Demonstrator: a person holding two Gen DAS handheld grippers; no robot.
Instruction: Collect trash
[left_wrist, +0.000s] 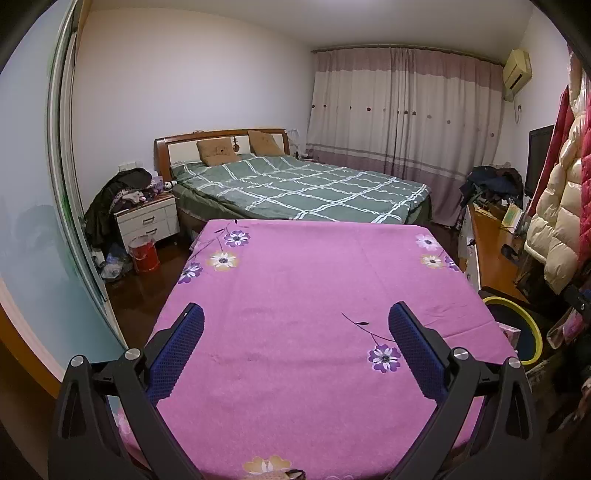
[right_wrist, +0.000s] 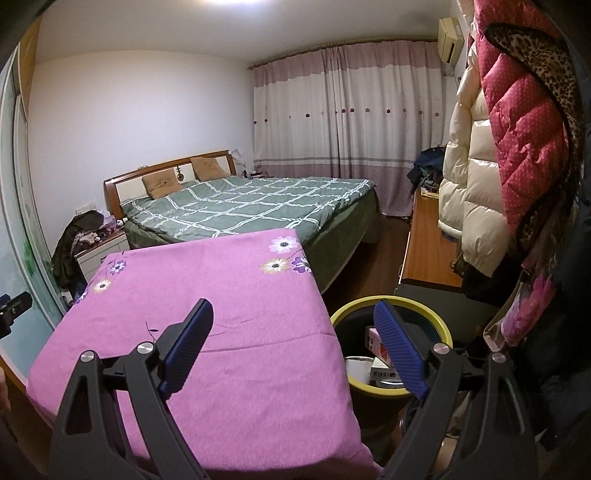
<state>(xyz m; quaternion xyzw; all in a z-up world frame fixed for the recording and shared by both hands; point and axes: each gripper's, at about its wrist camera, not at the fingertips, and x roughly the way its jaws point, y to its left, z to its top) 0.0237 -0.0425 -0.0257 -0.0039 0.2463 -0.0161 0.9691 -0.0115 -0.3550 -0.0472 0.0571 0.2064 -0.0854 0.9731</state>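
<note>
Bedroom, one moment. Bed (left_wrist: 295, 188) with green checked cover and two tan cushions stands against the far wall; drawn curtains (left_wrist: 402, 110) hang behind it. Tabletop under a pink flowered cloth (left_wrist: 306, 295) fills the foreground of both views, its surface bare apart from the printed flowers. Puffy coats (right_wrist: 517, 140) hang at the right. White nightstand (left_wrist: 147, 219) piled with clothes sits left of the bed, a red bucket (left_wrist: 144, 254) on the floor before it. Trash bin (right_wrist: 447, 332), dark with a yellow rim, stands on the floor just beside the tabletop's right edge; small boxes (right_wrist: 380, 354) lie inside. Left tool (left_wrist: 295, 321) hovers over the cloth, jaws wide apart, nothing between them. Right tool (right_wrist: 293, 321) is likewise spread and empty, its right finger above the bin's mouth, its left over the cloth.
</note>
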